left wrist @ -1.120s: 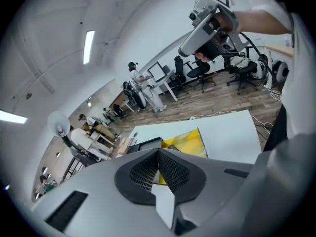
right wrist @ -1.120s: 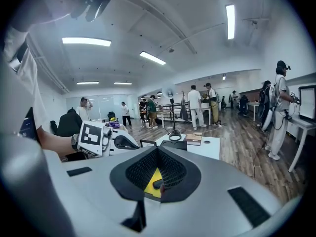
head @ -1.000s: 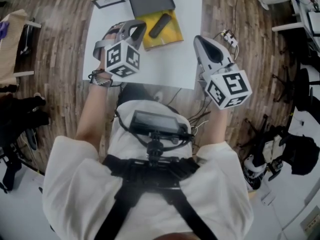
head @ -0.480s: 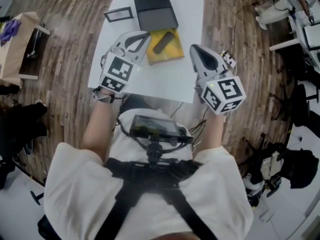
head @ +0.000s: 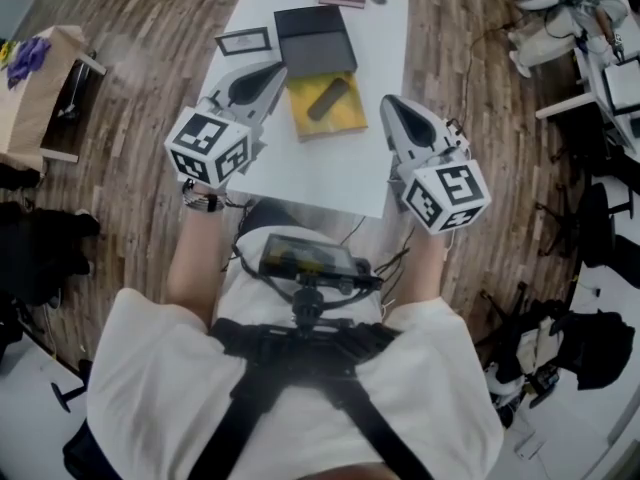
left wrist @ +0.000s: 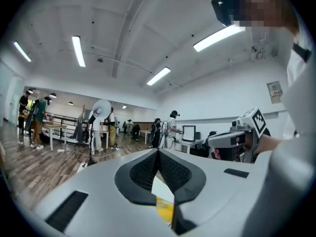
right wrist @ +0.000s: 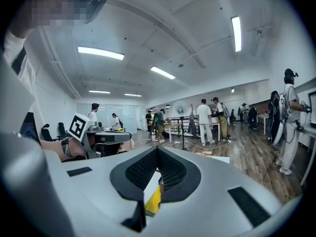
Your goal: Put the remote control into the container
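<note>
Both empty and clenched, my left hand-held gripper point(head: 272, 71) and right hand-held gripper point(head: 390, 106) are hovering over the near edge of the counter point(head: 330, 173), probably flanking the work. The remote control point(head: 328, 98) is lying on a yellow pad point(head: 340, 120) just before the container point(head: 315, 40), outside it.

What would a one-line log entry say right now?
remote control on yellow mat, not in container | left gripper shut, empty | right gripper shut, empty

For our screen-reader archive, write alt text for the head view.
Seen from above, a person holds the left gripper and right gripper at a white table, both empty; ahead, a black remote control lies on a yellow pad next to a dark container.
</note>
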